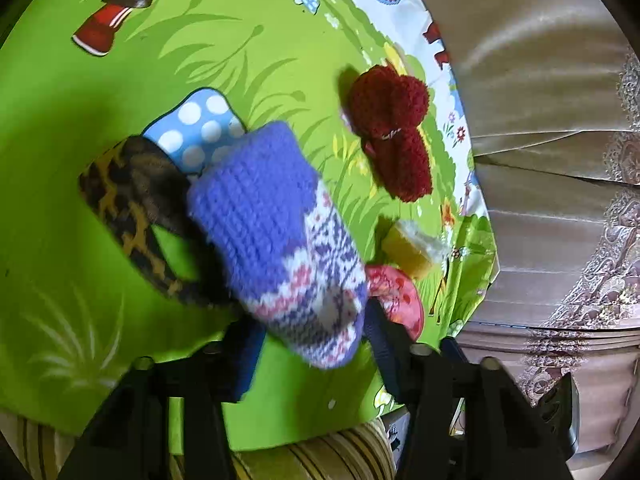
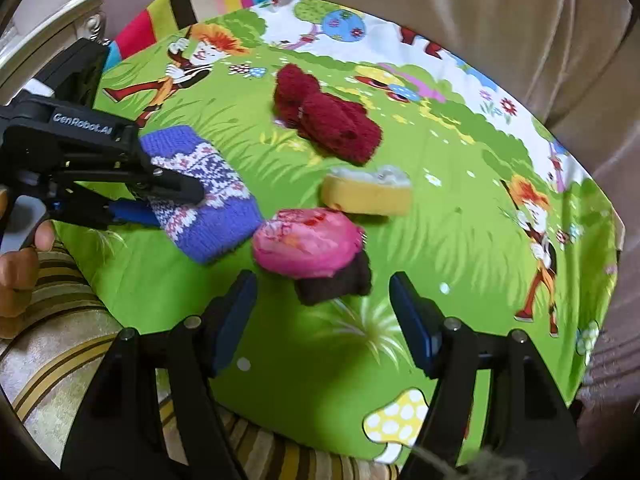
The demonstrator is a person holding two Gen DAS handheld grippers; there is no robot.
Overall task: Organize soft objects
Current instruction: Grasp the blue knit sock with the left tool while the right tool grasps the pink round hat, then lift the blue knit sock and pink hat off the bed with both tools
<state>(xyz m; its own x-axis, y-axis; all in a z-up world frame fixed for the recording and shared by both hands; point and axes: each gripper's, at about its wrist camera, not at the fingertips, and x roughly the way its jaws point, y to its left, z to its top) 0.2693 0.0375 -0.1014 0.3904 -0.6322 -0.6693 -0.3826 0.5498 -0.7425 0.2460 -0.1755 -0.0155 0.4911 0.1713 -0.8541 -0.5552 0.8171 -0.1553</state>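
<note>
Knitted wool is pinched in the left gripper (image 2: 176, 192): its jaws are clamped on the purple sock (image 2: 204, 196). The right gripper (image 2: 322, 312) is held wide open, nothing gripped, near the pink sock (image 2: 308, 246). Red sock (image 2: 328, 116) and yellow sponge (image 2: 368, 194) are left loose on the green cloth (image 2: 460, 240), so sorting looks barely started.

A home living room: a plush beige sofa (image 2: 540, 20), a lace-trimmed cover (image 1: 624, 200) and a cartoon-printed children's cloth (image 2: 280, 340).
</note>
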